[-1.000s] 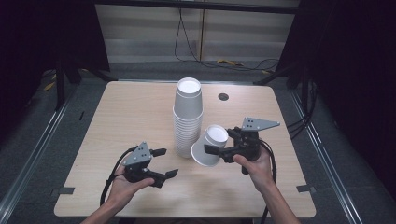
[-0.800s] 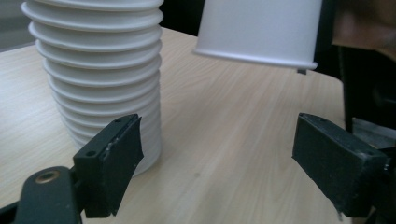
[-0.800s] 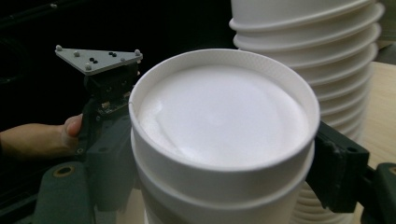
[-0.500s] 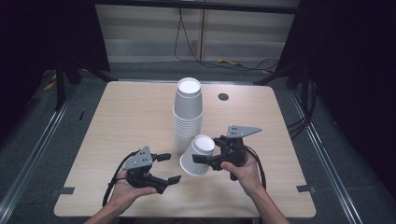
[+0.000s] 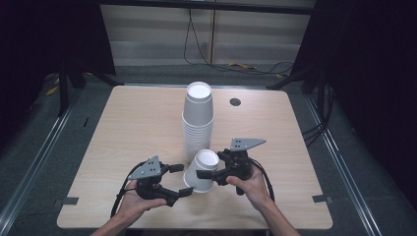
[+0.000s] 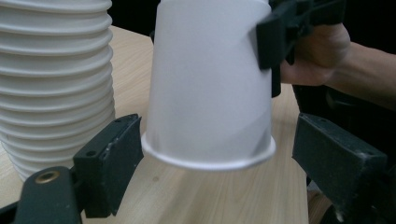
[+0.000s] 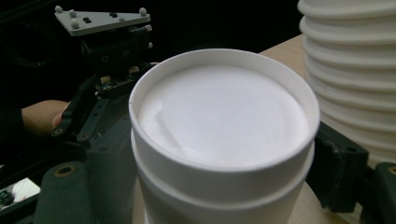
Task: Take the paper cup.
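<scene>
Cup (image 5: 201, 172), upside down, is clamped in right gripper (image 5: 212, 175); left gripper (image 5: 183, 180) waits open just beside its rim, jaws not touching.

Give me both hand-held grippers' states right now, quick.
Left hand-held gripper: open, jaws either side of the paper cup's rim, not pressing it.
Right hand-held gripper: shut on the upside-down paper cup, beside the cup stack.

In the right gripper view the cup (image 7: 219, 140) hides its own base (cut off below), beside the stack (image 7: 355, 79).
</scene>
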The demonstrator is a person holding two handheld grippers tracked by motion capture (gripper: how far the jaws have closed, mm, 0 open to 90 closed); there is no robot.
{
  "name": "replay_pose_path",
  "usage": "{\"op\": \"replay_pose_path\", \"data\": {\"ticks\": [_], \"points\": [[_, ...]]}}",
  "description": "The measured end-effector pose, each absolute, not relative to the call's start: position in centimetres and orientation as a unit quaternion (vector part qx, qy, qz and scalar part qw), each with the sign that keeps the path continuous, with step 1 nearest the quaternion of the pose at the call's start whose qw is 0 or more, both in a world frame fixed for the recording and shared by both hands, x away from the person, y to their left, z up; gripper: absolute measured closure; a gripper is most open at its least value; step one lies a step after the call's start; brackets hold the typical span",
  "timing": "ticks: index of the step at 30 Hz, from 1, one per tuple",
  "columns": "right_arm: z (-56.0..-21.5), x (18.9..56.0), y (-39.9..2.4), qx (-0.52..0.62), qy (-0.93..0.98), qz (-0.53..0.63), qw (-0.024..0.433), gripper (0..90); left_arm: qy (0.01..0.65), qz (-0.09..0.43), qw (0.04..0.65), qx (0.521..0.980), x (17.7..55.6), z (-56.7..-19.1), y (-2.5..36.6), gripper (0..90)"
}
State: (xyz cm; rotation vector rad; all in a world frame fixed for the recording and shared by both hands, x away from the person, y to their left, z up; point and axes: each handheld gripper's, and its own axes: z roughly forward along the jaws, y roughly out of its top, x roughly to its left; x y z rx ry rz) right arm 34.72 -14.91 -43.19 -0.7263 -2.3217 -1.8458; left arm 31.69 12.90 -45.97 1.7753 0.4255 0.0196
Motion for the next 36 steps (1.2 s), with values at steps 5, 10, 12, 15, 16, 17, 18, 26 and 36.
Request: {"op": "replay_pose_path", "data": {"ticks": [5, 10, 12, 15, 16, 17, 18, 26, 36], "points": [[-43.4, 34.5, -14.1, -0.23, -0.758, -0.608, 0.053, 21.9, 0.184, 0.008, 0.608, 0.772, 31.7, -46.2, 12.6, 15.6], [-43.3, 34.2, -13.7, -0.227, -0.762, -0.604, 0.052, 22.1, 0.182, 0.007, 0.607, 0.774, 31.6, -46.2, 12.4, 15.1], [-43.3, 34.2, -13.6, -0.226, -0.763, -0.604, 0.052, 22.1, 0.183, 0.004, 0.605, 0.775, 31.7, -46.3, 12.2, 15.2], [-43.4, 34.1, -13.4, -0.226, -0.762, -0.605, 0.053, 22.2, 0.185, 0.003, 0.6, 0.778, 31.8, -46.4, 12.1, 14.1], [-43.4, 34.1, -13.4, -0.225, -0.762, -0.605, 0.053, 22.2, 0.184, 0.005, 0.601, 0.778, 31.8, -46.3, 12.1, 13.9], [-43.4, 34.1, -13.3, -0.225, -0.762, -0.605, 0.053, 22.2, 0.184, 0.004, 0.601, 0.778, 31.8, -46.3, 12.1, 13.8], [-43.4, 34.1, -13.2, -0.225, -0.762, -0.605, 0.054, 22.2, 0.184, 0.002, 0.601, 0.777, 31.8, -46.3, 12.0, 13.4], [-43.5, 33.8, -12.3, -0.219, -0.758, -0.611, 0.065, 22.2, 0.184, -0.002, 0.598, 0.78, 31.8, -46.6, 11.4, 9.7], [-43.3, 33.6, -12.3, -0.223, -0.75, -0.62, 0.063, 22.2, 0.173, 0.011, 0.6, 0.781, 31.8, -46.4, 11.2, 11.8]]}}
